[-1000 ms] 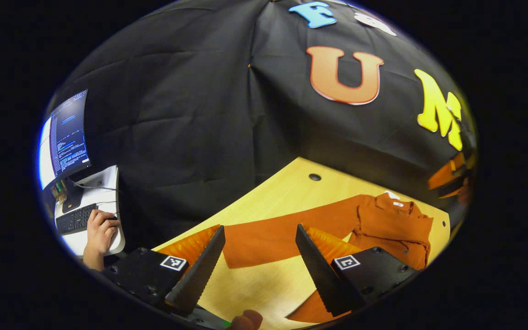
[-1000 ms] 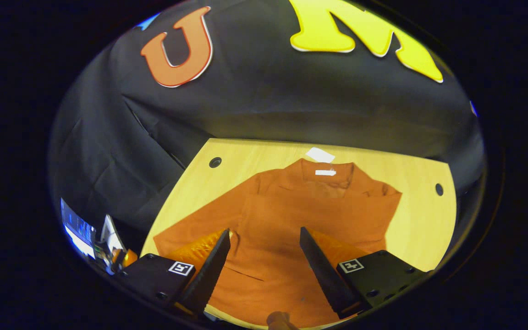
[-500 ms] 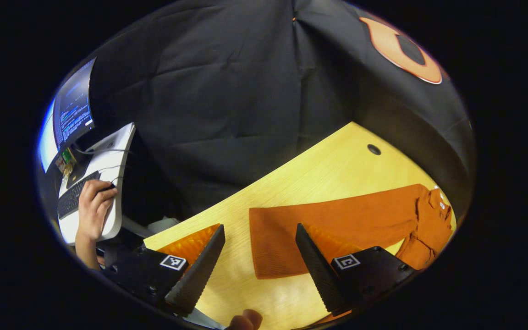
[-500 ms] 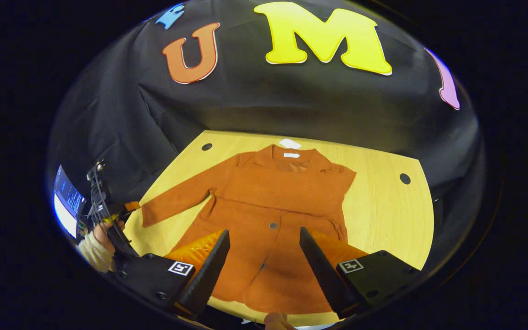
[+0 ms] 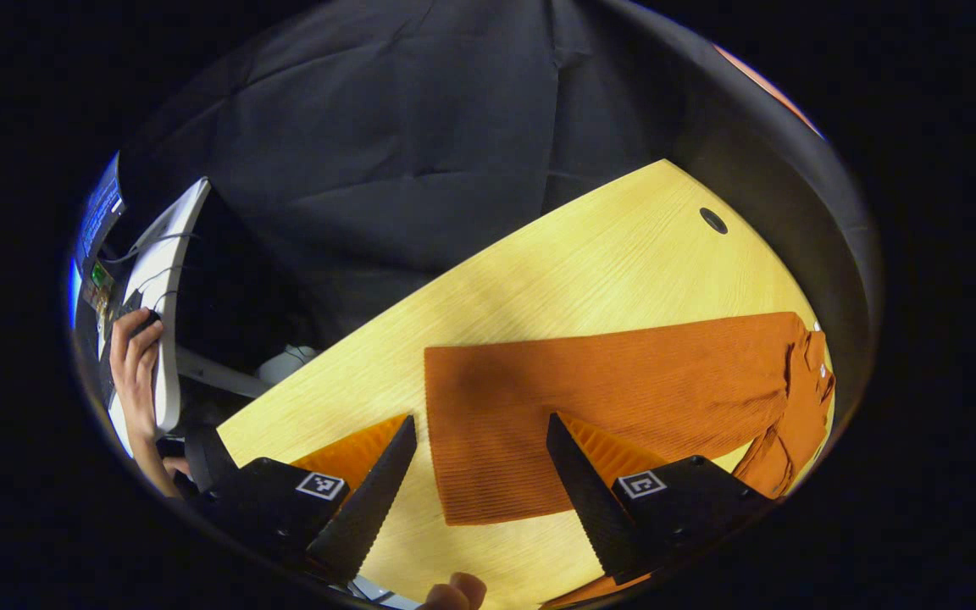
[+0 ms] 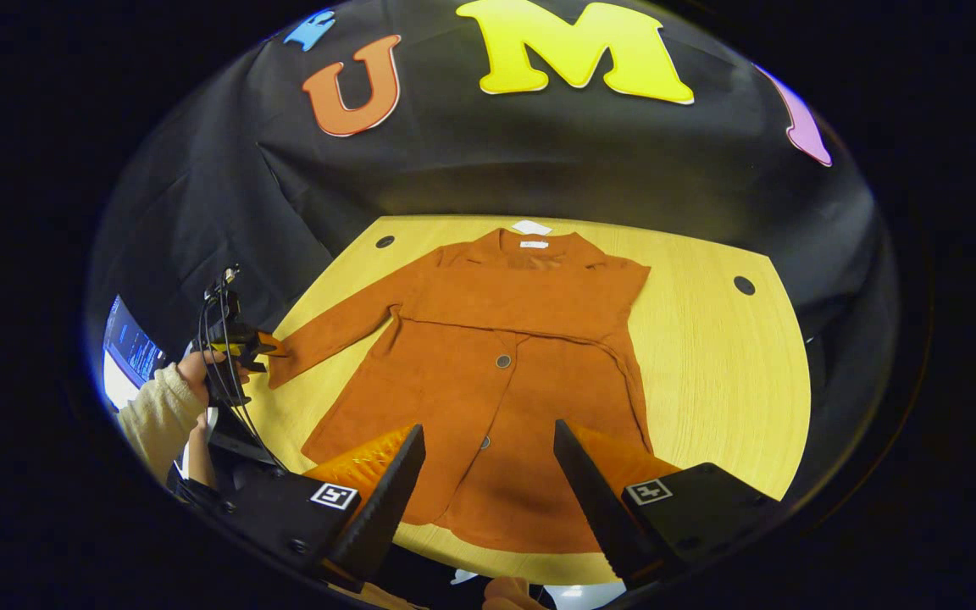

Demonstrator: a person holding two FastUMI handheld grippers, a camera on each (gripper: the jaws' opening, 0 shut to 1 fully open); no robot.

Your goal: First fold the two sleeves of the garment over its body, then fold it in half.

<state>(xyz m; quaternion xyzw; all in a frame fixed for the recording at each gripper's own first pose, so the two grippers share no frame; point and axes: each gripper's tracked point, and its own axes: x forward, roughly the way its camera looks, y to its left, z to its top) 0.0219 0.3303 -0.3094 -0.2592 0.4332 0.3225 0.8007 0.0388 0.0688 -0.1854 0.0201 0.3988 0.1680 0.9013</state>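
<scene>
Garment (image 6: 496, 356): hem hidden behind right gripper (image 6: 488, 491), jaws spread
Left gripper (image 5: 479, 487): jaws spread over sleeve cuff (image 5: 488, 440)

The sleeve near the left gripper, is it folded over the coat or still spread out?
Spread out. The sleeve lies flat on the table, stretched away from the coat body.

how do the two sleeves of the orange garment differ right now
The left sleeve stretches straight out sideways onto the bare table; the right sleeve is already folded across the chest of the garment. The left sleeve's cuff lies right in front of the left hand-held gripper, whose jaws stand open; the right sleeve has no gripper near it, the right hand-held gripper hovering open by the hem. Both lie flat.
</scene>
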